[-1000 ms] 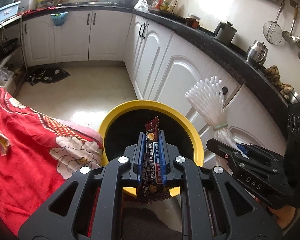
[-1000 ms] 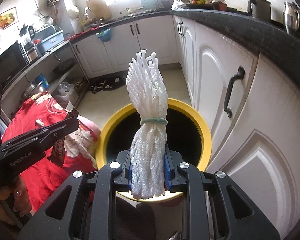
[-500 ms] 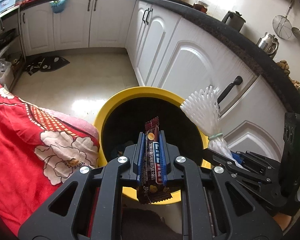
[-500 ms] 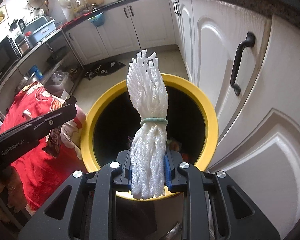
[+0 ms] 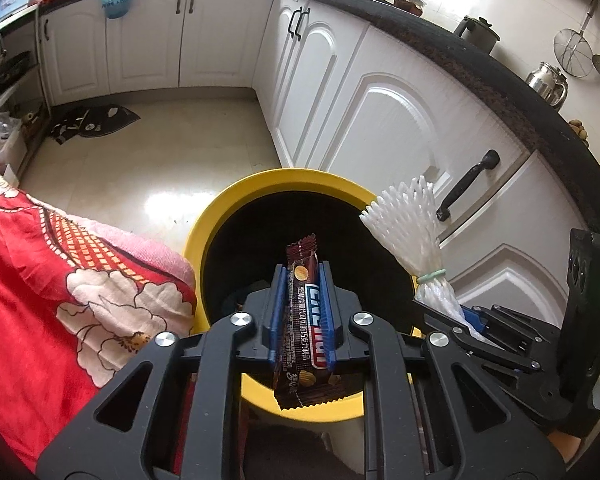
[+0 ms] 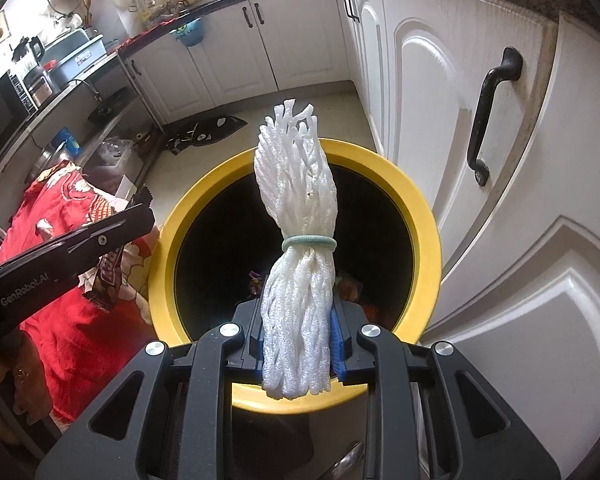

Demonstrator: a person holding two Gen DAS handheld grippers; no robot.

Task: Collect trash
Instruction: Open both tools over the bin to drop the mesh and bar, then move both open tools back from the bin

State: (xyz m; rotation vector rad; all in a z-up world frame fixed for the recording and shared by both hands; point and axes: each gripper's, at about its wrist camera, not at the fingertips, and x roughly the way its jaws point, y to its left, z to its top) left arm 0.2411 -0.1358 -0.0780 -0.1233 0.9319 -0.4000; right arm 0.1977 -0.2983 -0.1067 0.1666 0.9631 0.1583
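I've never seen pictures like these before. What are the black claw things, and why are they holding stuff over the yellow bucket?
They are two grabbers that a person holds, one in each hand. Each carries a little camera, so each picture looks out along one grabber's fingers. In the left camera's picture, the left gripper squeezes a brown snack wrapper. In the right camera's picture, the right gripper squeezes a bundle of white foam netting tied with a green band. Both hang over a yellow bin on the kitchen floor, beside a red flowered cloth. It is trash, probably about to be dropped in.
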